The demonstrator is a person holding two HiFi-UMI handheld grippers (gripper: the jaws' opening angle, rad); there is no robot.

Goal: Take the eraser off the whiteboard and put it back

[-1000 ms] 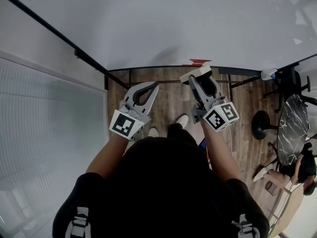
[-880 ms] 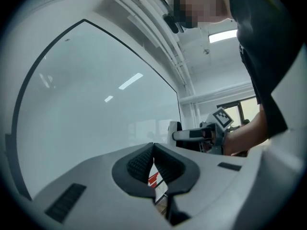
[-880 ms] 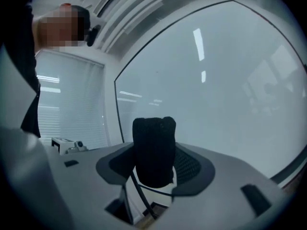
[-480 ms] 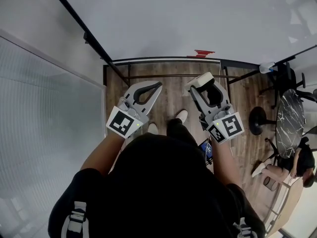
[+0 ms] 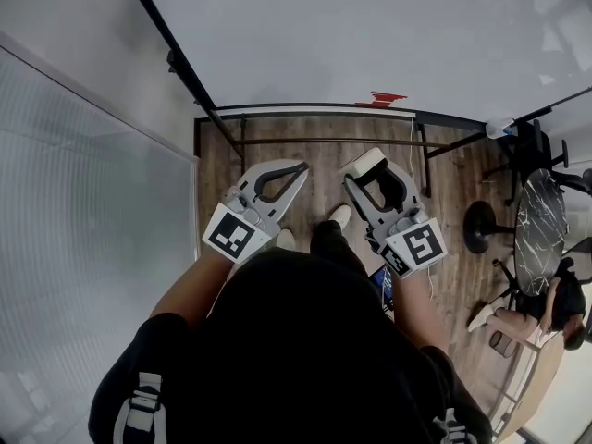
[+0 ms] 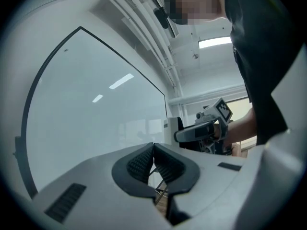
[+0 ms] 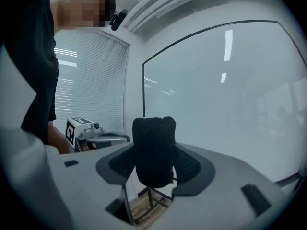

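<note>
The eraser [image 7: 153, 147] stands upright, pinched between the fingers of my right gripper [image 5: 368, 170]. It is clear of the whiteboard [image 5: 370, 35], with open room up to the board's lower edge. My left gripper [image 5: 298, 167] is alongside, fingers pressed together on nothing, near the board's left edge.

An office — big whiteboard [image 5: 370, 35], window blinds [image 7: 91, 80], wood floor [image 5: 314, 169].
</note>
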